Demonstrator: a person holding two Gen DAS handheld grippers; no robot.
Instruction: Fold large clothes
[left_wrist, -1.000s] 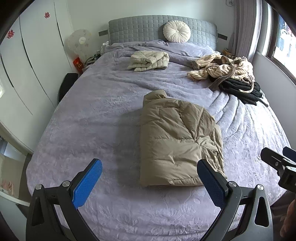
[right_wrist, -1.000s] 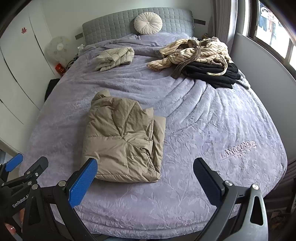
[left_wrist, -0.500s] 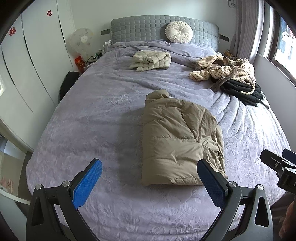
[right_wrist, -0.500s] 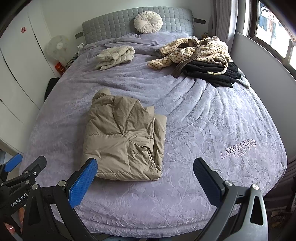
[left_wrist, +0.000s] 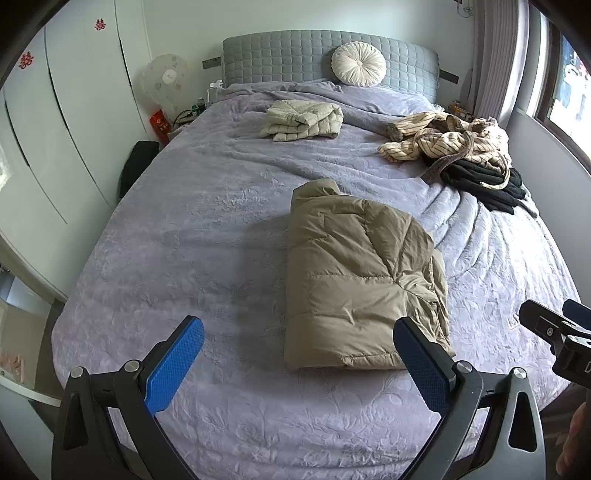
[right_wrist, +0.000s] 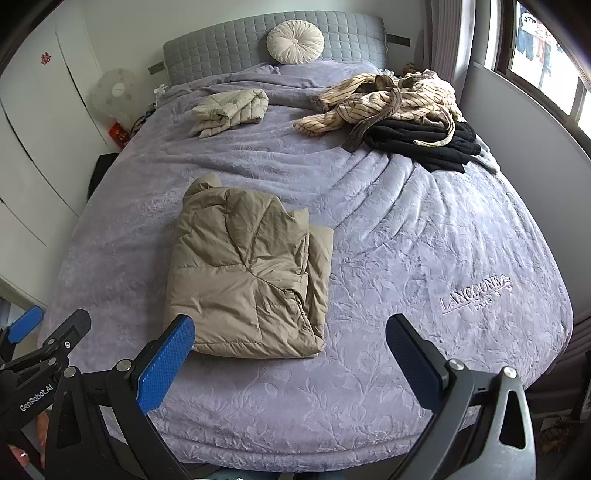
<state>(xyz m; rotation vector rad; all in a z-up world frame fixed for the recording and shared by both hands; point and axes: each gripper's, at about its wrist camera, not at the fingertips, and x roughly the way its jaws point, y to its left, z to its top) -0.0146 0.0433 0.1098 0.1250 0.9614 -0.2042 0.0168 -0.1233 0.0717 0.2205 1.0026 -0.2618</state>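
Both grippers are spread wide and empty, held above the foot of the bed (left_wrist: 155, 240): left gripper (left_wrist: 295, 360) and right gripper (right_wrist: 290, 360) show blue pads far apart with nothing between them. Tan puffer jacket (left_wrist: 354, 280) lies folded into a rectangle mid-bed on the purple quilt, hood end toward the headboard (left_wrist: 295, 51), not touched by either tool. Left view puts it just ahead of the right-hand finger (left_wrist: 424, 362); right view puts it just ahead of the left-hand finger (right_wrist: 166, 363). So it sits between the two grippers. Cream quilted jacket (left_wrist: 301, 120) lies folded near the headboard, round pillow (left_wrist: 358, 63) behind it. Striped robe (left_wrist: 443, 140) is heaped over black clothes (left_wrist: 484, 177) at the far right, unfolded. Left view only: right tool's tip at the frame edge, two red stickers on the wardrobe (left_wrist: 55, 122). Right view only: embroidered quilt logo (right_wrist: 476, 293), window (right_wrist: 535, 40), left tool's body with a printed label in the lower left. Fan (left_wrist: 164, 79) shows in both.
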